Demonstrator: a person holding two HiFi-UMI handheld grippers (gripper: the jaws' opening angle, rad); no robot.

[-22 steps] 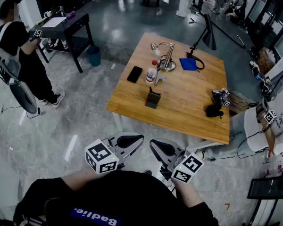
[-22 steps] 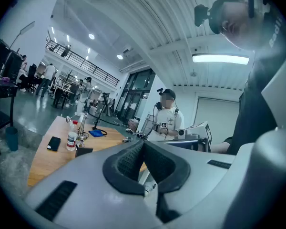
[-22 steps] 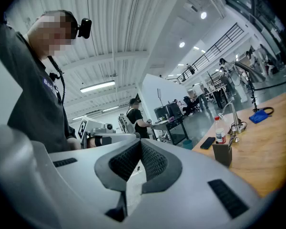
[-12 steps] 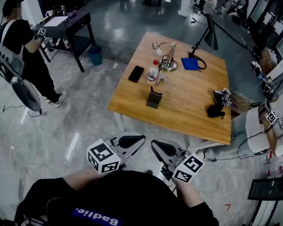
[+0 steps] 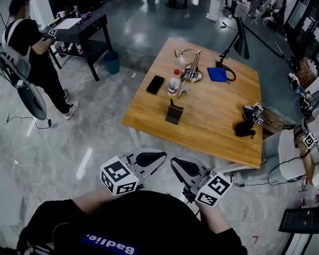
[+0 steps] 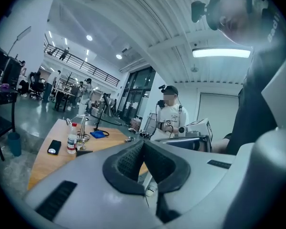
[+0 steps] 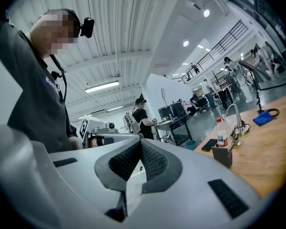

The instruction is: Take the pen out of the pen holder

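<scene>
Wooden table (image 5: 223, 116) stood well ahead of both jaws, the pen (image 5: 170, 102) upright in its pen holder (image 5: 174, 114). Left gripper (image 5: 160, 156) and right gripper (image 5: 174, 162) were clenched, empty.

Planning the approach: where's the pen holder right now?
Head view: the pen holder stands on the wooden table near its left edge, just nearer the person than the bottle and phone.

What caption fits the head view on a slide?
Left gripper and right gripper, both shut, held short of the table bearing the pen holder.
</scene>
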